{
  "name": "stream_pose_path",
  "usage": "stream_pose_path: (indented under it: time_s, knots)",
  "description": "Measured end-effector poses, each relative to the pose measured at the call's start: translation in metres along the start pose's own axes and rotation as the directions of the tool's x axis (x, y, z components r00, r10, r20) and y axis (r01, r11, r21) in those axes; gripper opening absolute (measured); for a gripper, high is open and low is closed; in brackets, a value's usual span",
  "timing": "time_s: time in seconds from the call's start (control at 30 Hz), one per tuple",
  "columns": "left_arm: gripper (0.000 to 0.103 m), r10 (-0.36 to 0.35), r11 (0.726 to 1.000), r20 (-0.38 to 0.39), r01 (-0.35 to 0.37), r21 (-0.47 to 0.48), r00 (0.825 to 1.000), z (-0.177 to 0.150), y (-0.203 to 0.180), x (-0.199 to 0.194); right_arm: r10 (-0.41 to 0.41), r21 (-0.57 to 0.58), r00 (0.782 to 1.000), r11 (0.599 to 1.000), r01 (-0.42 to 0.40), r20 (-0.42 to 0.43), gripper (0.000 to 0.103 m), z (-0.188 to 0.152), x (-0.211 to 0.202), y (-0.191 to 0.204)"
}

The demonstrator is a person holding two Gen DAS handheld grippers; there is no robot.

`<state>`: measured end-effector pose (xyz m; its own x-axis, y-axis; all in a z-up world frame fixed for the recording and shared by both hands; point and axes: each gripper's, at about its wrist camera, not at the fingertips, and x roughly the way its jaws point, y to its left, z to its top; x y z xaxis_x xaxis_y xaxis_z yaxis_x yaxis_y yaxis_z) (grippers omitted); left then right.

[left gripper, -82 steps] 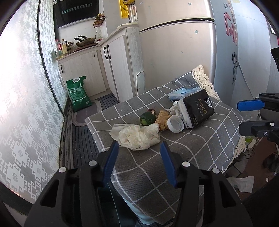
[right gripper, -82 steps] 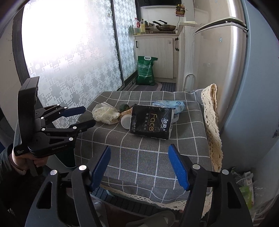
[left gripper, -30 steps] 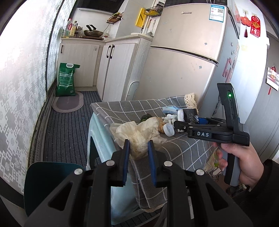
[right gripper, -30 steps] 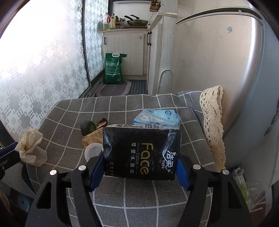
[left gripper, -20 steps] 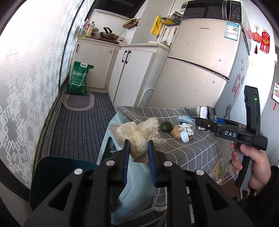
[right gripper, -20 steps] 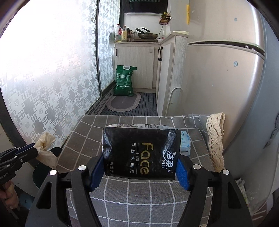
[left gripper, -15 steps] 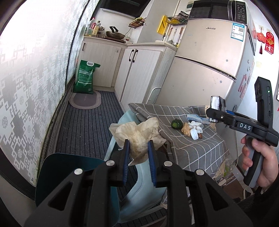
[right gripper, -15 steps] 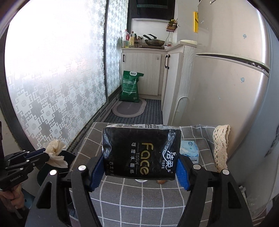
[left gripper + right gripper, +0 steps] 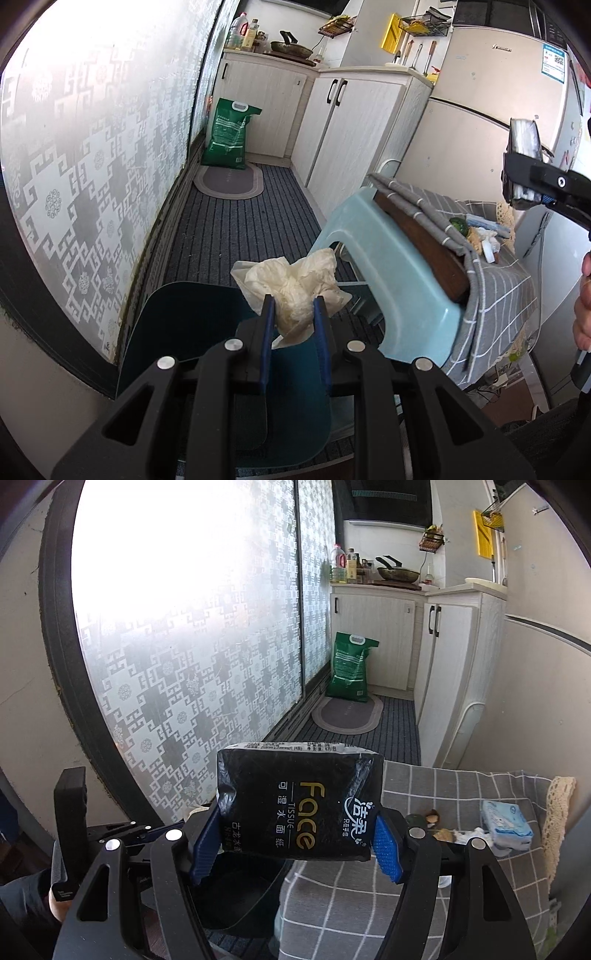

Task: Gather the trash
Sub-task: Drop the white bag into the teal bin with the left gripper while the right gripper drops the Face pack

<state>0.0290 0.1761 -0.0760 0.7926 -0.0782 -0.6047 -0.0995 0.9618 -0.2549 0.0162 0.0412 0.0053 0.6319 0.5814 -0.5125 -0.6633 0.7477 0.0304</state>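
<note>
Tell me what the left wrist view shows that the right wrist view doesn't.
Left wrist only: the left tongs shut on the crumpled wrapper, above a teal bin, and the pale blue stool under the cloth.

Right wrist only: the black tissue pack's printed face and the bright patterned window.

Both: green sack, grey checked cloth.
</note>
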Motion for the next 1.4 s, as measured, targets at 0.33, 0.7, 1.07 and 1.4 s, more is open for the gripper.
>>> stream_pose_path:
  time_s: [0.33, 0.7, 1.07, 1.4]
  knots:
    - [0.023, 0.08, 0.997, -0.158, -0.08, 0.012, 0.984, -0.034, 0.033, 0.03, 0.077, -0.041, 0.993, 0.996, -0.081, -0.094, 0.07, -0.005, 0.042, 0.046]
    - [0.035, 0.095, 0.995, -0.317, -0.102, -0.006, 0.944, -0.064, 0.058, 0.058, 0.113, -0.058, 0.975, 0.99, -0.127, -0.194, 0.07, -0.014, 0.081, 0.074]
    - [0.033, 0.131, 0.991, -0.208, -0.131, 0.015, 0.969, -0.054, 0.065, 0.035, 0.122, -0.044, 0.939, 0.989, -0.144, -0.322, 0.07, -0.042, 0.129, 0.082]
    - [0.025, 0.114, 0.994, 0.037, -0.114, -0.005, 0.993, -0.018, 0.055, -0.023, 0.113, -0.06, 0.914, 0.987, -0.147, -0.39, 0.07, -0.064, 0.152, 0.084]
